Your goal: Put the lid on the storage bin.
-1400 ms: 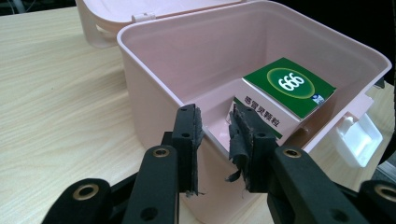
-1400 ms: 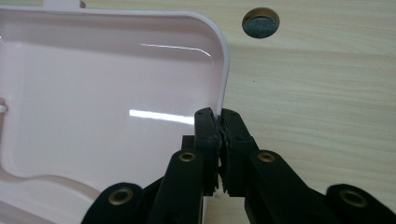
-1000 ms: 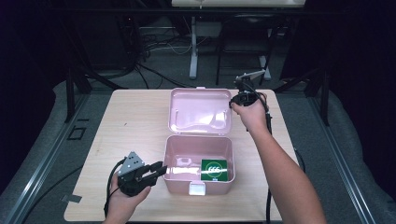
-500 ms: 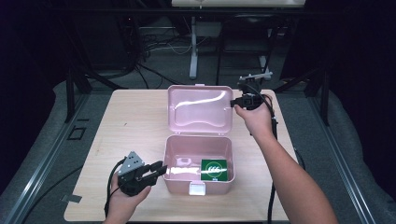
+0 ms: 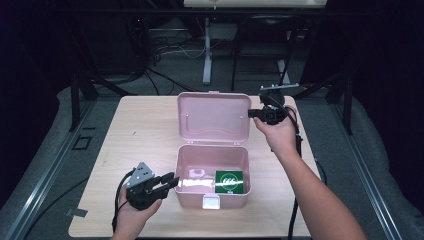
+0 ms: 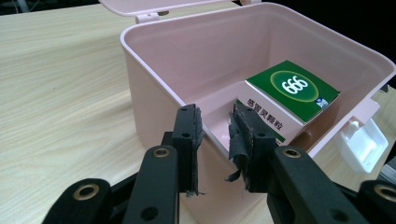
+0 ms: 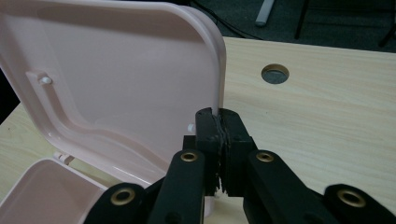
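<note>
A pink plastic box stands open on the wooden table, with a green and white carton marked 666 in its right half. The hinged lid stands nearly upright behind it. My right gripper is shut on the lid's right edge; in the right gripper view the pads of that gripper meet on the rim of the lid. My left gripper grips the box's left wall. In the left gripper view its jaws straddle that wall, and the carton lies just beyond.
A white latch hangs on the box's front. The table has a round hole near its far right. Cables and a metal stand sit on the dark floor behind the table.
The lid has swung up from lying flat behind the box to nearly upright. My right gripper came up and toward the person with it. The left gripper kept still.
</note>
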The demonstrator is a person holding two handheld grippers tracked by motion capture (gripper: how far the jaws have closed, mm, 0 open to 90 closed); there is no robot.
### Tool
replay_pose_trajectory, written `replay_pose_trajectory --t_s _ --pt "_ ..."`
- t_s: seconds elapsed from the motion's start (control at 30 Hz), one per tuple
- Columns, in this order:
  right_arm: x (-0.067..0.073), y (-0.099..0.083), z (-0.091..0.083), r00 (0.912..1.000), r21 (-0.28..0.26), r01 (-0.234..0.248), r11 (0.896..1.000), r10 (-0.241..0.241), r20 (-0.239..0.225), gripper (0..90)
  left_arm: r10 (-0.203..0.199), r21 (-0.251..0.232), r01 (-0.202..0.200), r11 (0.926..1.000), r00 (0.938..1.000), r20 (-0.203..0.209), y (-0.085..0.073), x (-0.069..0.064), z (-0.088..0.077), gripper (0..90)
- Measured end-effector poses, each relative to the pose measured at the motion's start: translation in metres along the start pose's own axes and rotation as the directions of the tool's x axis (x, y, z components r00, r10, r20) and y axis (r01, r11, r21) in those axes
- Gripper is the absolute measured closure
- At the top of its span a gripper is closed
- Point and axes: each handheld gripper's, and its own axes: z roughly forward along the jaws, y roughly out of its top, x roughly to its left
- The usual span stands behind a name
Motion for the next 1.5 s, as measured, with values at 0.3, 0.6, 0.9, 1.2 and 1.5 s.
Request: replay_pose_trajectory --t_s 0.3,0.6,0.9,1.2,1.5 --pt "0.007 -0.012 -0.016 0.9981 -0.049 0.061 0.997 -0.061 0.001 87.9 0.0 -0.003 0.0 1.0 1.0 -0.002 0.0 0.0 0.0 71.8" --pt "0.011 -0.028 -0.029 0.9951 -0.102 0.097 0.99 -0.098 -0.008 87.3 0.003 0.002 -0.003 1.0 1.0 -0.003 0.0 0.0 0.0 71.8" --pt "0.009 -0.042 -0.04 0.9951 -0.139 0.059 0.989 -0.07 -0.07 86.3 -0.001 -0.002 0.001 1.0 1.0 0.001 0.0 0.001 0.0 71.7" --pt "0.009 -0.057 -0.048 0.9939 -0.187 0.033 0.982 -0.052 -0.097 87.5 -0.009 -0.007 0.009 0.9999 1.0 0.002 0.0 0.001 0.001 71.8" --pt "0.012 -0.071 -0.053 0.9941 -0.221 0.034 0.975 -0.056 -0.093 87.9 -0.01 -0.006 0.01 0.9999 1.0 0.003 0.0 0.001 0.001 71.7"
